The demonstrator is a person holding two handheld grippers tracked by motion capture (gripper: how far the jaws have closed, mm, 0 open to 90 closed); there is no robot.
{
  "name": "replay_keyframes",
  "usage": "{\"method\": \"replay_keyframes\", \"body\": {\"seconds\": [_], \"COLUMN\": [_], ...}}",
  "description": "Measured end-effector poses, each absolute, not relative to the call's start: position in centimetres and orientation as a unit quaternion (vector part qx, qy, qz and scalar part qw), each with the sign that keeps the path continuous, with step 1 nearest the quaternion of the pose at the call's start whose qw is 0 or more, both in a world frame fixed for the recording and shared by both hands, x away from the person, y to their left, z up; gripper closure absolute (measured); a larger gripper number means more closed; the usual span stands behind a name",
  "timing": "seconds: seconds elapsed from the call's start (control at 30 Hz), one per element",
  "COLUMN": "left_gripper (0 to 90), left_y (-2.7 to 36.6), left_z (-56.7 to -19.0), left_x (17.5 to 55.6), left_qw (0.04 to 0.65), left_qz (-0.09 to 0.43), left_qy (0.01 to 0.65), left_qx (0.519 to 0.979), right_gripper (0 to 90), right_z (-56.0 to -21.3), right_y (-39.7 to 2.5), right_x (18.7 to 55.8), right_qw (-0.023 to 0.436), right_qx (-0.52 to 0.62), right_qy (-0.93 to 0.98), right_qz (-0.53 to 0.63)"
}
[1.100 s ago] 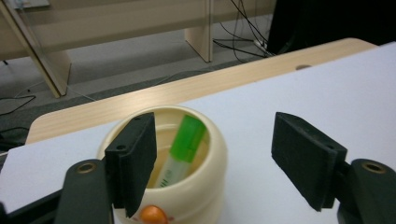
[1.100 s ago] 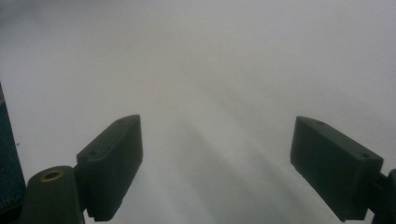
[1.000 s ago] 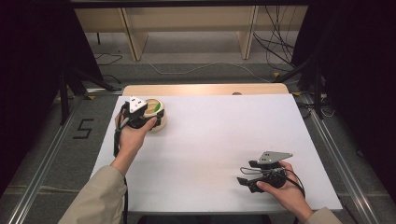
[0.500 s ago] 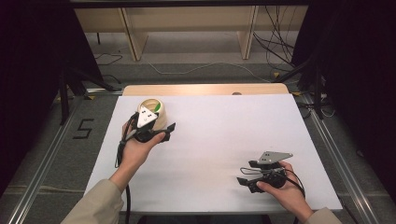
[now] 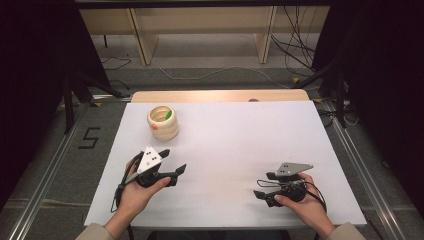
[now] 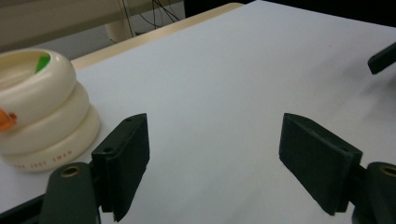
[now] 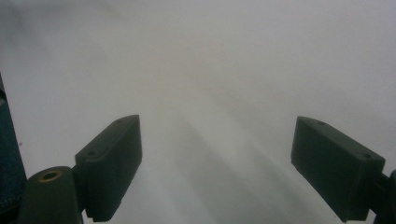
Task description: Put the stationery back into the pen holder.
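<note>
A white worktop (image 5: pixel 240 150) stands on grey floor (image 5: pixel 45 165); pale wooden shelving (image 5: pixel 200 25) and loose cables (image 5: pixel 295 45) lie beyond.

High view looks down; both gripper views skim the white table (image 5: pixel 240 145) closely.

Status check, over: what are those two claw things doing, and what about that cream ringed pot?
Left gripper open, empty, near edge. Right gripper open, empty. Cream ringed pot upright, untouched, far left of the white table. Nothing between.

Ringed cup (image 5: pixel 163 122) stands far left on table (image 5: pixel 240 135); left gripper (image 5: pixel 171 161) near left, right gripper (image 5: pixel 262 185) near right.
</note>
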State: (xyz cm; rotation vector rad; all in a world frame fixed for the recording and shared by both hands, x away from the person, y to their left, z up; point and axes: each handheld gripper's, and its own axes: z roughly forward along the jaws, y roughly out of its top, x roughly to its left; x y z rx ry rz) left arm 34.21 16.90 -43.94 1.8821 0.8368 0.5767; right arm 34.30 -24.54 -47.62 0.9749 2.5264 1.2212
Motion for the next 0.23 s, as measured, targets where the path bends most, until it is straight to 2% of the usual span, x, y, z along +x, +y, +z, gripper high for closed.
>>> {"method": "replay_keyframes", "body": {"seconds": [0.23], "left_gripper": [23.8], "left_y": [16.9], "left_z": [-45.0], "left_x": [32.4], "left_qw": [0.482], "left_qz": [0.220], "left_qy": [0.343], "left_qx": [0.775], "right_gripper": [17.2], "right_z": [-47.5], "right_y": [-24.7], "right_x": [34.3], "right_qw": [0.088], "right_qx": [0.325], "right_qy": [0.847], "right_qz": [0.411]}}
